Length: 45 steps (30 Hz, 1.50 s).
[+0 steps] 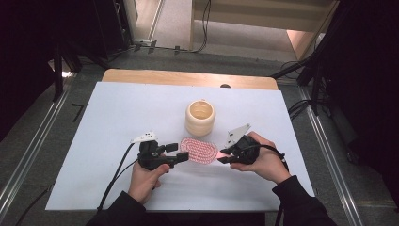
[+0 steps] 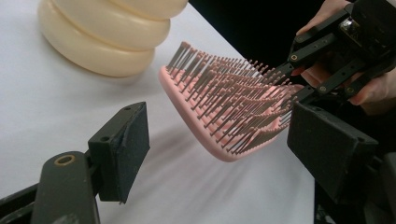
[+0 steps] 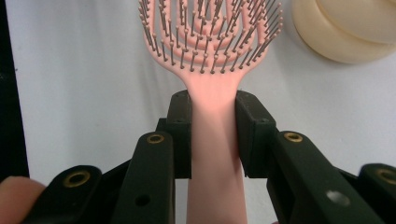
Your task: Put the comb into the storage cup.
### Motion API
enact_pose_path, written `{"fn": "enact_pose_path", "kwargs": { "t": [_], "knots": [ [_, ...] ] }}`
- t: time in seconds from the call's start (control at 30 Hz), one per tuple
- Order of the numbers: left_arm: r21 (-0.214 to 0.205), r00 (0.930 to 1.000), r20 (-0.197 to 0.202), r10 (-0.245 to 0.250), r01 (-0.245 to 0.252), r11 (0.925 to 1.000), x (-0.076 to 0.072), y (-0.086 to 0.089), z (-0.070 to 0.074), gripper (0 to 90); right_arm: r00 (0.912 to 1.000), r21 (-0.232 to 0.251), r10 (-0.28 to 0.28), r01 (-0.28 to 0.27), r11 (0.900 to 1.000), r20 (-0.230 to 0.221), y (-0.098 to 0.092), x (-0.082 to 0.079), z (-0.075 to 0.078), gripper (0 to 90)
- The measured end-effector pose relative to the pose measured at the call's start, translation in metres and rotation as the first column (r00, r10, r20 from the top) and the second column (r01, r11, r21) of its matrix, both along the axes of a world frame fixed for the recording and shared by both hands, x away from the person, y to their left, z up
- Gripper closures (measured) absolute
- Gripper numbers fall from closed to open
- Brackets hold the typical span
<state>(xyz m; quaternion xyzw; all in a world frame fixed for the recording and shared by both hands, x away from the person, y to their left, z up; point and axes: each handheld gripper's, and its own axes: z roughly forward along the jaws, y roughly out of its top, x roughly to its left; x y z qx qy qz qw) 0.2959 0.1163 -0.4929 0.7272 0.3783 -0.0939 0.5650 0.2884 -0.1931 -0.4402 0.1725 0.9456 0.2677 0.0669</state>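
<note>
A pink hairbrush [image 1: 199, 150] with rows of bristles is held over the white table, just in front of a cream ribbed cup [image 1: 200, 117]. My right gripper [image 1: 223, 156] is shut on the brush's handle [image 3: 215, 140], one pad on each side. In the left gripper view the brush head [image 2: 224, 112] is lifted off the table with its bristles facing up and toward me. My left gripper [image 1: 175, 154] stands open at the head's other end, its jaws wide apart with nothing between them. The cup [image 2: 105, 35] sits behind the brush.
White sheet [image 1: 117, 122] covers the wooden table, whose far edge [image 1: 188, 77] shows bare wood. Cables trail from both grippers toward the person. Dark stands and cables ring the table on the floor.
</note>
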Motion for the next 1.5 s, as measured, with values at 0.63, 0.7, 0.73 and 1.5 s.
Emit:
{"fn": "enact_pose_path", "kwargs": {
  "t": [0.63, 0.7, 0.73, 1.5],
  "knots": [
    [-0.047, 0.9975, -0.063, -0.032, 0.03, 0.9984, 0.001, -0.002, 0.0, 25.3, 0.9976, 0.0, 0.051, -0.051, 0.9987, 0.047, 0.016, -0.007, 0.0, 67.6],
    [-0.051, 0.997, -0.071, -0.032, 0.029, 0.9983, 0.001, -0.003, -0.001, 25.8, 0.9969, 0.002, 0.056, -0.057, 0.9984, 0.054, 0.018, -0.008, 0.0, 67.6],
    [-0.053, 0.9967, -0.074, -0.033, 0.029, 0.9981, 0.002, -0.003, -0.001, 26.3, 0.9962, -0.002, 0.064, -0.064, 0.998, 0.059, 0.02, -0.008, 0.0, 67.6],
    [-0.14, 0.988, -0.133, -0.079, 0.06, 0.9883, 0.005, 0.003, 0.0, 54.2, 0.9846, 0.0, 0.094, -0.095, 0.9955, 0.148, 0.026, -0.015, -0.001, 67.5]
  ]
}}
